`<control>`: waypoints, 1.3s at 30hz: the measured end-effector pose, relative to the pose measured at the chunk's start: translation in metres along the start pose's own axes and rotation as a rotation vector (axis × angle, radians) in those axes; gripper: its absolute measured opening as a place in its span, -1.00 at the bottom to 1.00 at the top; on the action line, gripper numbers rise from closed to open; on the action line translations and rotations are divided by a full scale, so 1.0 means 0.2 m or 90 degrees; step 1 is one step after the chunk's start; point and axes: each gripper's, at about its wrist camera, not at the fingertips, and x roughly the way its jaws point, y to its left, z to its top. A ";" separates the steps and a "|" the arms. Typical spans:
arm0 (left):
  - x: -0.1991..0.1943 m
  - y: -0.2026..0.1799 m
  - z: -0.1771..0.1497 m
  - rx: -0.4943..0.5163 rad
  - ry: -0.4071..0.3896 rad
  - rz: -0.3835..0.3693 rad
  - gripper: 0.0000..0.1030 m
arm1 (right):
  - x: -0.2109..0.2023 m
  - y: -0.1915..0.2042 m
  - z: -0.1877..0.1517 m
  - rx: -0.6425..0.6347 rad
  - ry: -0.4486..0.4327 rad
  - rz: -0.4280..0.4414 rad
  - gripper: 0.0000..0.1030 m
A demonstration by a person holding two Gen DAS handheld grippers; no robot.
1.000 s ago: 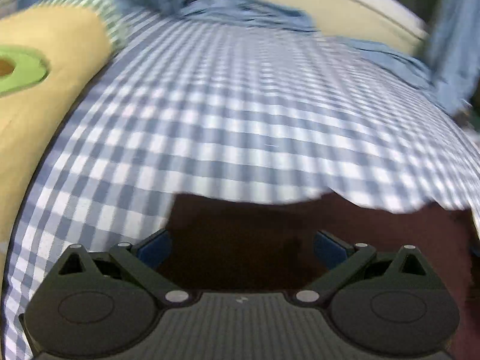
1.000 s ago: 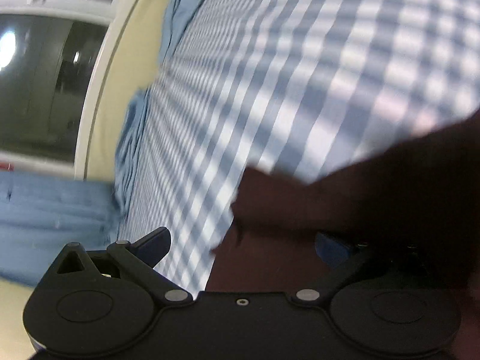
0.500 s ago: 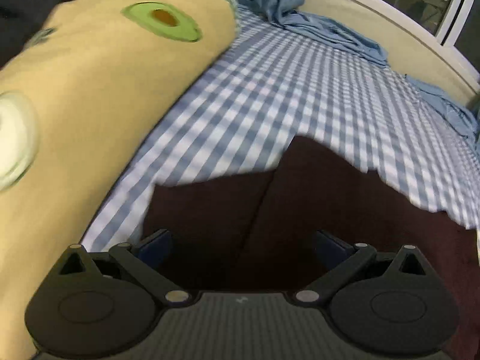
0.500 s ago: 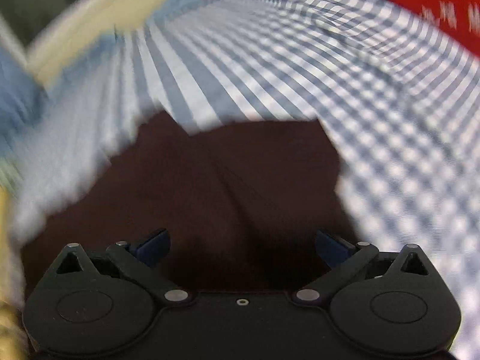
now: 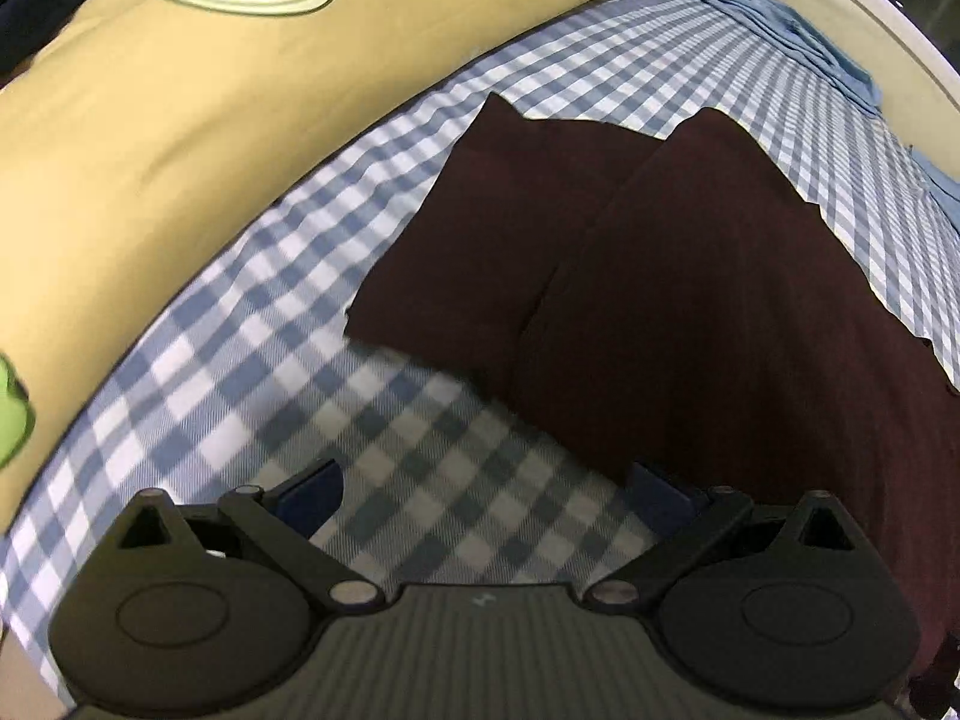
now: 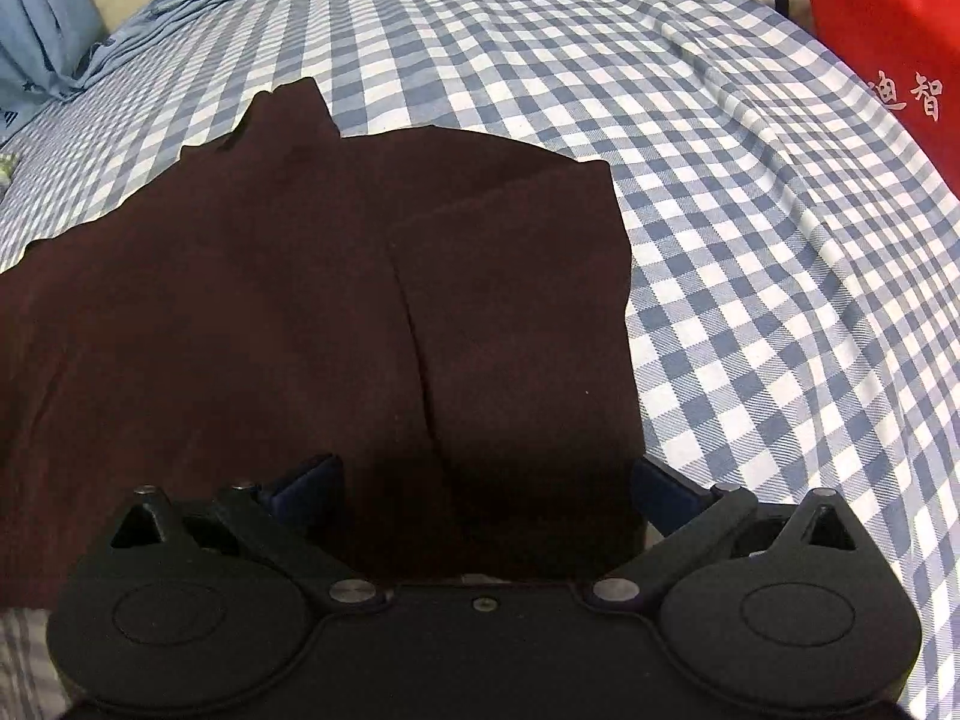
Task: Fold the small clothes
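A dark maroon garment [image 5: 660, 276] lies on the blue-and-white checked bedsheet [image 5: 252, 360], with layers overlapping along a fold line. My left gripper [image 5: 486, 489] is open and empty above bare sheet, just off the garment's near left edge. In the right wrist view the garment [image 6: 312, 300] lies spread flat, and my right gripper [image 6: 486, 489] is open and empty above its near edge, close to the garment's right side.
A long yellow pillow [image 5: 180, 90] with avocado prints lies along the left. Crumpled light blue fabric [image 5: 774, 6] sits by the cream bed frame at the back. A red bag [image 6: 888, 30] stands at the bed's right edge.
Both grippers have drawn back from the garment. It now lies flat on the sheet, and both views have swung and steadied.
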 end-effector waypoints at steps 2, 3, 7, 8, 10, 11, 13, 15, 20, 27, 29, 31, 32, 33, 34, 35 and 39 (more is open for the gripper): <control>0.01 0.00 -0.02 -0.009 -0.002 0.005 0.99 | -0.02 0.00 0.01 -0.008 0.004 0.005 0.99; 0.00 0.00 -0.03 -0.013 -0.005 0.004 0.99 | -0.02 -0.01 0.02 -0.011 0.005 0.008 0.99; 0.00 0.00 -0.04 -0.031 -0.018 -0.001 0.99 | -0.05 -0.01 0.02 -0.028 0.005 0.016 0.99; 0.00 0.00 -0.03 -0.036 -0.021 -0.003 0.99 | -0.06 0.00 0.02 -0.033 0.004 0.014 0.99; 0.01 0.00 -0.02 -0.042 -0.025 -0.009 0.99 | -0.08 0.01 0.01 -0.045 -0.008 0.012 0.99; 0.01 0.00 -0.01 -0.044 -0.023 -0.014 0.99 | -0.10 0.02 0.01 -0.047 -0.018 0.016 0.99; 0.04 0.00 0.01 -0.046 -0.014 -0.033 0.99 | -0.11 0.01 0.01 -0.040 -0.025 0.060 0.99; 0.06 0.00 0.03 -0.059 -0.013 -0.060 0.98 | -0.11 0.03 0.02 -0.045 -0.023 0.110 0.98; 0.11 0.03 0.07 -0.110 -0.009 -0.127 0.51 | -0.11 0.10 0.04 -0.083 -0.030 0.150 0.54; 0.21 0.09 0.11 -0.188 0.018 -0.167 -0.72 | 0.01 0.00 0.06 0.035 0.020 0.132 -0.43; 0.18 0.10 0.12 -0.196 0.008 -0.170 -0.82 | 0.00 -0.02 0.07 0.034 0.021 0.153 -0.83; 0.14 0.11 0.14 -0.198 -0.010 -0.173 -0.86 | -0.05 -0.04 0.09 0.027 0.010 0.151 -0.85; 0.10 0.13 0.15 -0.204 -0.027 -0.178 -0.87 | -0.08 -0.04 0.11 0.019 0.001 0.152 -0.86; 0.07 0.15 0.17 -0.211 -0.037 -0.189 -0.87 | -0.12 -0.05 0.12 0.013 -0.006 0.154 -0.86; 0.05 0.17 0.18 -0.218 -0.039 -0.200 -0.87 | -0.14 -0.05 0.13 0.000 -0.014 0.155 -0.86; 0.05 0.17 0.19 -0.217 -0.037 -0.200 -0.87 | -0.15 -0.05 0.14 -0.017 -0.015 0.149 -0.86; 0.15 0.16 0.20 -0.186 0.001 -0.162 -0.87 | -0.08 -0.05 0.12 -0.028 0.026 0.128 -0.86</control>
